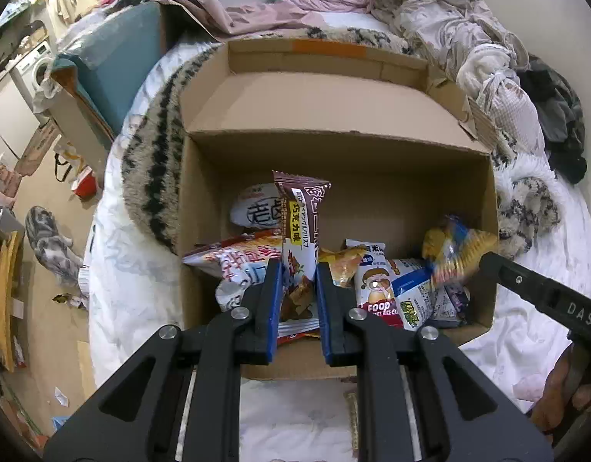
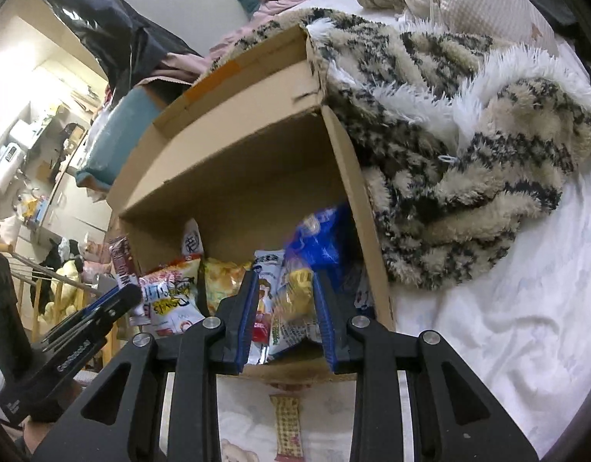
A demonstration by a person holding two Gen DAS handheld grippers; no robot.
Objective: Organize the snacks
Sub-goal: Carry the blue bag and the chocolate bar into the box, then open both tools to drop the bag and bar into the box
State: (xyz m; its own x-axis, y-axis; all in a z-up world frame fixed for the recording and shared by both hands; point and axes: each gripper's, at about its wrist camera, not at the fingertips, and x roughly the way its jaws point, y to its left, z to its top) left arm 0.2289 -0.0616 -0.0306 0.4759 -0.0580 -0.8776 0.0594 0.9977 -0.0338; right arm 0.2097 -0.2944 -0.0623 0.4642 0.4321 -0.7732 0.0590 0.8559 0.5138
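An open cardboard box [image 1: 334, 154] lies on the bed and holds several snack packets. My left gripper [image 1: 298, 269] is shut on a brown chocolate snack packet [image 1: 301, 211] and holds it upright over the box's near left part. My right gripper [image 2: 284, 281] is shut on a blue and yellow cracker packet [image 2: 314, 246] above the box's [image 2: 234, 177] right side; the packet is blurred and also shows in the left wrist view [image 1: 455, 250]. A red and white rice cake packet [image 1: 380, 292] lies in the box. A small wafer bar [image 2: 287, 423] lies on the sheet in front of the box.
A furry striped blanket [image 2: 469, 154] is bunched against the box's right and far sides. Crumpled bedding and clothes [image 1: 411, 4] lie behind. A teal cushion [image 1: 114, 57] in another box stands at the left. The floor [image 1: 52, 231] to the left is cluttered.
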